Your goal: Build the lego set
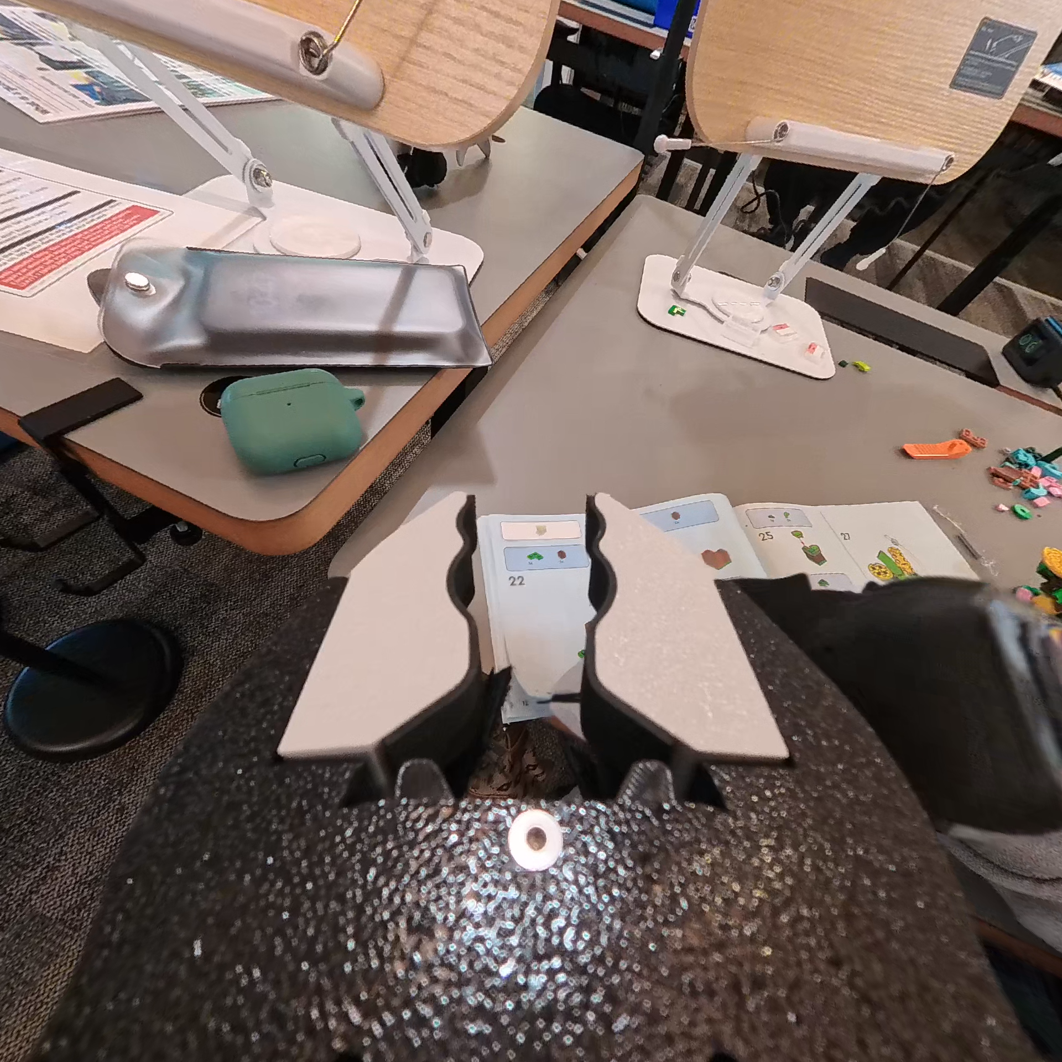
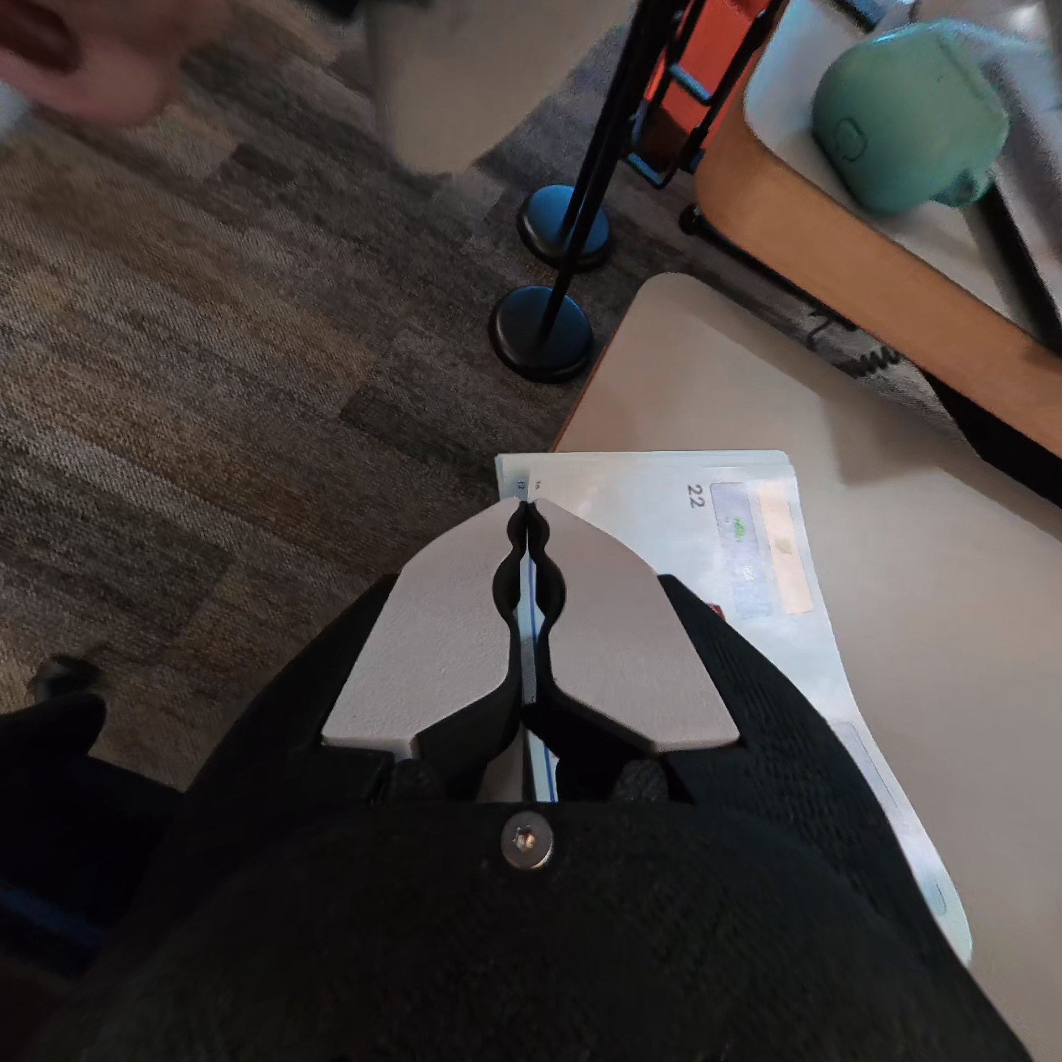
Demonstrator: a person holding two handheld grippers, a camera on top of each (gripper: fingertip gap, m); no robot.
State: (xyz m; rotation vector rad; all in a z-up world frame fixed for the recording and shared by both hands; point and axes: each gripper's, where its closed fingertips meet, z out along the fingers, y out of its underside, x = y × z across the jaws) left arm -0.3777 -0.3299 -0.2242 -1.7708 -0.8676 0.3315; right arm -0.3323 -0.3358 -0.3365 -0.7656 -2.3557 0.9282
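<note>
An open instruction booklet [image 1: 534,609] lies at the near corner of the grey table [image 1: 661,402]. My left gripper [image 1: 531,506] is open and empty, hovering over the booklet's left page. The page shows between its fingers, and the pads do not touch it. My right gripper [image 2: 527,504] is shut on the near edge of the booklet's page [image 2: 661,546], close to its corner. White paper shows between the closed fingers [image 2: 460,603]. The right gripper's black body also shows in the left wrist view [image 1: 919,689], low at the right.
A teal earbud case [image 1: 293,419] and a silver pouch [image 1: 287,310] lie on the neighbouring table. A white stand [image 1: 735,322] holds a wooden board. Loose small bricks [image 1: 1028,477] and an orange tool [image 1: 937,448] lie at the right. Black pole bases [image 2: 543,333] stand on the carpet. The teal earbud case [image 1: 293,419] lies some 12 cm from my left tips, 20 cm from my right tips.
</note>
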